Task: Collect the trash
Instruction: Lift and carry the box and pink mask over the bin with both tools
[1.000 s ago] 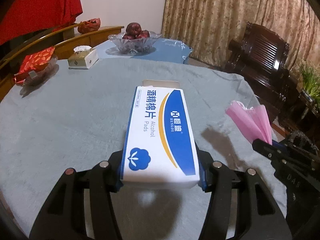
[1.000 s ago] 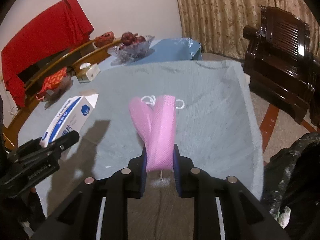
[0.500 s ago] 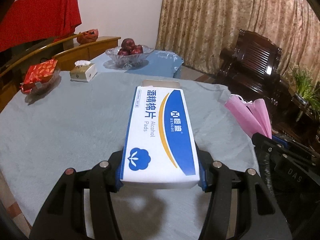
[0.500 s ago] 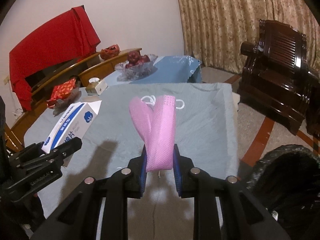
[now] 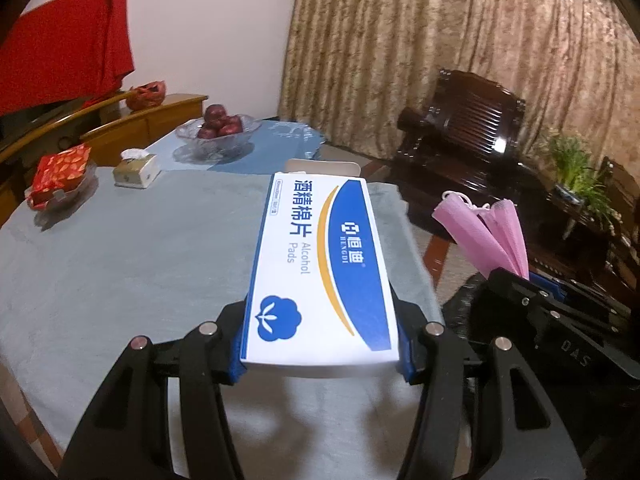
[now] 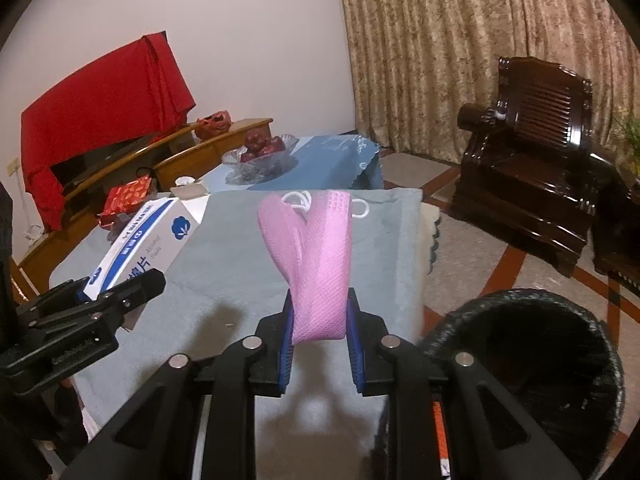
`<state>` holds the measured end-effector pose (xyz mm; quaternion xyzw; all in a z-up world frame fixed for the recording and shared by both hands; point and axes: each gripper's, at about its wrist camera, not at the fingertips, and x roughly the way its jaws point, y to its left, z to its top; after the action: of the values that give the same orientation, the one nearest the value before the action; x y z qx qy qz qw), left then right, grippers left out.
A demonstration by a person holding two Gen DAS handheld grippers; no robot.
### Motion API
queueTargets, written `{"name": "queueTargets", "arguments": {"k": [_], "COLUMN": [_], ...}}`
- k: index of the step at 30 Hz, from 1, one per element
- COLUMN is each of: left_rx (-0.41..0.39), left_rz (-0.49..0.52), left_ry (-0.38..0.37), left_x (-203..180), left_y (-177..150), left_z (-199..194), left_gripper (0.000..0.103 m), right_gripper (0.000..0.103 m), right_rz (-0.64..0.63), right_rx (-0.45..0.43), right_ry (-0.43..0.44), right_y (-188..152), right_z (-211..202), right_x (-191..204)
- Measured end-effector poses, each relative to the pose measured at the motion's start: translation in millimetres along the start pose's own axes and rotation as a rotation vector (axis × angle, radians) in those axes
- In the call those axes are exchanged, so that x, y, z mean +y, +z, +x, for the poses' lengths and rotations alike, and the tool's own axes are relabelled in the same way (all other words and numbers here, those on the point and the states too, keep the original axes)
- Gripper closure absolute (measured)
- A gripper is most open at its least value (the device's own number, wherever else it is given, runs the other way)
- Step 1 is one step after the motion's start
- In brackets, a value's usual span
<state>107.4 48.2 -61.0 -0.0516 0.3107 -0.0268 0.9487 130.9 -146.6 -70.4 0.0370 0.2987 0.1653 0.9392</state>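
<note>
My left gripper (image 5: 322,350) is shut on a white and blue box of alcohol pads (image 5: 318,264), held above the grey tablecloth (image 5: 120,264). The right gripper (image 6: 320,344) is shut on a folded pink face mask (image 6: 316,264) whose white ear loops stick out at the top. The same mask (image 5: 484,236) shows at the right of the left wrist view, and the box (image 6: 140,244) at the left of the right wrist view. A bin lined with a black bag (image 6: 532,364) stands open on the floor, below and to the right of the mask.
At the table's far side stand a glass bowl of red fruit (image 5: 218,130), a tissue box (image 5: 134,170) and a red packet in a dish (image 5: 60,172). A dark wooden armchair (image 6: 532,152) stands by the curtain, with potted plants (image 5: 576,172) beside it.
Both grippers have risen and drawn back from the table with their loads. The table's near edge, the floor and the black-lined bin have come into view at the right.
</note>
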Motion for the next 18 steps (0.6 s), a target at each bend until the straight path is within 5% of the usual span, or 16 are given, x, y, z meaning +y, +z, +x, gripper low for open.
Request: {"name": "queueTargets", "arguments": {"k": [18], "left_rx": [0.008], "left_rz": [0.137], "left_ry": [-0.165], "left_x": [-94.1], "left_y": [-9.3], "left_z": [-6.2], "left_gripper": [0.049], "right_gripper": [0.080], "right_rz": [0.079], "right_rx": [-0.046], "right_ry": [-0.133], "right_y": [-18.6], "right_z": [-62.2], "right_x": [-67.5]}}
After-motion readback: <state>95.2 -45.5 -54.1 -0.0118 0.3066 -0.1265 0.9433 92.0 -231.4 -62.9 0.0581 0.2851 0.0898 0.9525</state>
